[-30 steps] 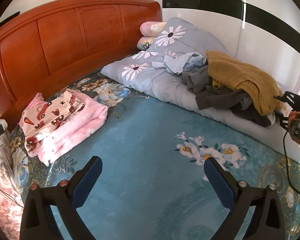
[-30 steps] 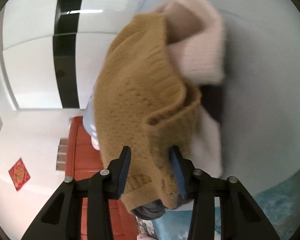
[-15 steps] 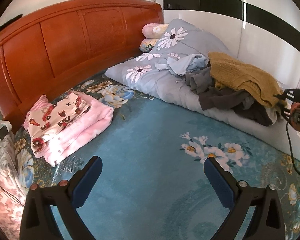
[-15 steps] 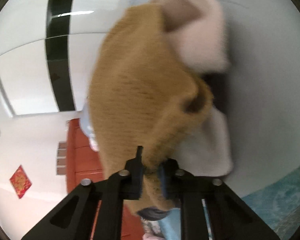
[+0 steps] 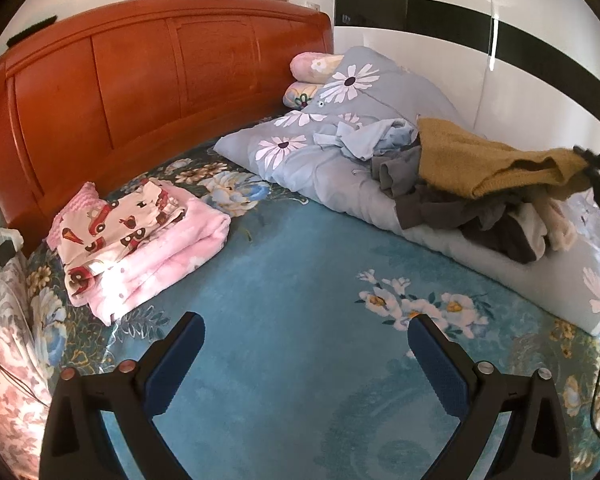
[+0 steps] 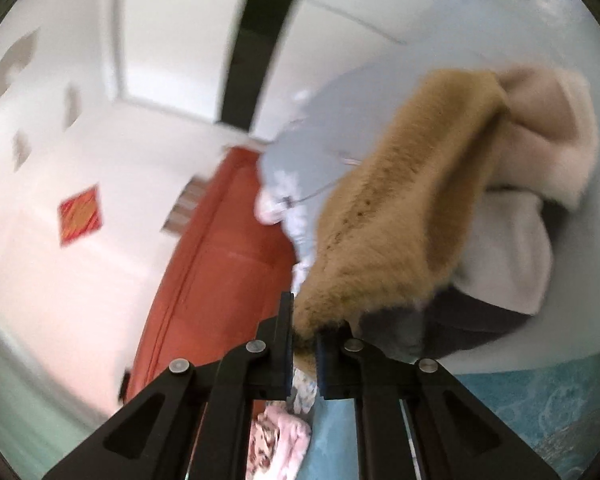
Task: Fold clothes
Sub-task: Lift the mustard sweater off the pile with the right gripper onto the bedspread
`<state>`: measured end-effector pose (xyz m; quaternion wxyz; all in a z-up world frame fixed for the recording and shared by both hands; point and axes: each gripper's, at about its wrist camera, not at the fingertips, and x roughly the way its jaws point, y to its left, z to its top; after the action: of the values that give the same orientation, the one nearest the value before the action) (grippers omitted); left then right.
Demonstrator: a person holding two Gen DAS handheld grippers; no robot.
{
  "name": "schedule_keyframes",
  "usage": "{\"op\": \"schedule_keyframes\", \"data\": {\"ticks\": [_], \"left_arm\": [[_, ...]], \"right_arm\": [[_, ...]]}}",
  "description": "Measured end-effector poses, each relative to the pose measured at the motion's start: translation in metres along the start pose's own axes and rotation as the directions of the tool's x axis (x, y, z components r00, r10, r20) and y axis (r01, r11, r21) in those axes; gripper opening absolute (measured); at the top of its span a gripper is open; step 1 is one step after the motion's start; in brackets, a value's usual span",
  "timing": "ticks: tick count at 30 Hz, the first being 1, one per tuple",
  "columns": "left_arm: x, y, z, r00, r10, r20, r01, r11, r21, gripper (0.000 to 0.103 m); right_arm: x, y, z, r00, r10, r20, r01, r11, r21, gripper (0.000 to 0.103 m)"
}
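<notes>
Two jaws of the right gripper [image 6: 304, 344] pinch one edge of the mustard sweater [image 5: 496, 160], lifting it off the clothes heap [image 5: 452, 200] on the grey quilt [image 5: 324, 168]. Left gripper [image 5: 306, 344], jaws wide apart, hovers over the teal bedspread [image 5: 300, 264] beside that quilt.

The left wrist camera looked forward from low over the teal floral bedspread [image 5: 300, 264] toward the orange wooden headboard [image 5: 140, 80], taking in the whole bed from well back. The right wrist camera was rolled sideways and sat very near the mustard knitted sweater [image 6: 400, 208], its picture blurred. Both views shared that sweater [image 5: 492, 160], the headboard [image 6: 212, 280] and the folded pink clothes [image 5: 140, 248].
</notes>
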<state>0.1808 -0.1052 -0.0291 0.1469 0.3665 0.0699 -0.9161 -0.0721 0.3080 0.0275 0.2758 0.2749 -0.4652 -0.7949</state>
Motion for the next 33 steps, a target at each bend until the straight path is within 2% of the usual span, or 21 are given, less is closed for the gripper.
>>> {"op": "schedule_keyframes", "data": {"ticks": [5, 9, 11, 13, 15, 16, 20, 23, 27, 30, 32, 33], "left_arm": [[-0.011, 0.0, 0.002, 1.0, -0.004, 0.023, 0.004, 1.0, 0.001, 0.103], [-0.019, 0.009, 0.004, 0.999, -0.009, 0.038, 0.01, 0.999, -0.035, 0.103], [-0.022, 0.016, 0.006, 0.999, -0.015, 0.041, 0.018, 0.997, -0.069, 0.103], [-0.026, 0.027, 0.007, 0.999, -0.011, 0.052, 0.017, 0.994, -0.112, 0.103], [-0.031, 0.04, 0.008, 0.998, 0.009, 0.063, 0.0, 0.989, -0.148, 0.103], [-0.033, 0.049, 0.008, 0.997, 0.025, 0.066, -0.013, 0.986, -0.169, 0.103], [-0.04, 0.087, 0.003, 0.994, 0.084, 0.067, -0.065, 0.967, -0.248, 0.103], [-0.039, 0.113, -0.005, 0.995, 0.09, 0.041, -0.073, 0.947, -0.312, 0.103], [-0.017, 0.128, -0.021, 0.998, 0.002, -0.058, -0.024, 0.917, -0.397, 0.103], [0.008, 0.133, -0.038, 0.981, -0.082, -0.178, -0.016, 0.87, -0.493, 0.103], [0.025, 0.134, -0.05, 0.958, -0.135, -0.251, -0.026, 0.836, -0.548, 0.103], [0.033, 0.133, -0.056, 0.945, -0.162, -0.283, -0.029, 0.822, -0.568, 0.103]], "right_arm": [[0.001, 0.055, -0.028, 0.994, 0.083, -0.074, -0.092, 0.988, -0.121, 0.009], [-0.014, 0.082, -0.086, 0.965, 0.157, -0.209, -0.2, 0.958, -0.205, 0.009], [-0.021, 0.097, -0.122, 0.939, 0.195, -0.282, -0.265, 0.935, -0.236, 0.009], [-0.01, 0.096, -0.153, 0.909, 0.234, -0.345, -0.326, 0.916, -0.236, 0.009], [0.014, 0.105, -0.195, 0.857, 0.275, -0.437, -0.39, 0.9, -0.198, 0.009], [0.024, 0.106, -0.217, 0.837, 0.269, -0.477, -0.397, 0.898, -0.191, 0.009], [0.059, 0.099, -0.296, 0.799, 0.126, -0.589, -0.314, 0.921, -0.23, 0.009], [0.089, 0.067, -0.329, 0.791, -0.023, -0.611, -0.162, 0.955, -0.247, 0.009], [0.107, 0.023, -0.356, 0.742, -0.14, -0.655, -0.022, 0.973, -0.231, 0.011], [0.097, 0.016, -0.369, 0.705, -0.198, -0.681, -0.019, 0.955, -0.297, 0.016], [0.082, 0.013, -0.376, 0.683, -0.243, -0.689, -0.035, 0.931, -0.363, 0.041], [0.075, 0.012, -0.377, 0.677, -0.268, -0.686, -0.043, 0.916, -0.4, 0.045]]}}
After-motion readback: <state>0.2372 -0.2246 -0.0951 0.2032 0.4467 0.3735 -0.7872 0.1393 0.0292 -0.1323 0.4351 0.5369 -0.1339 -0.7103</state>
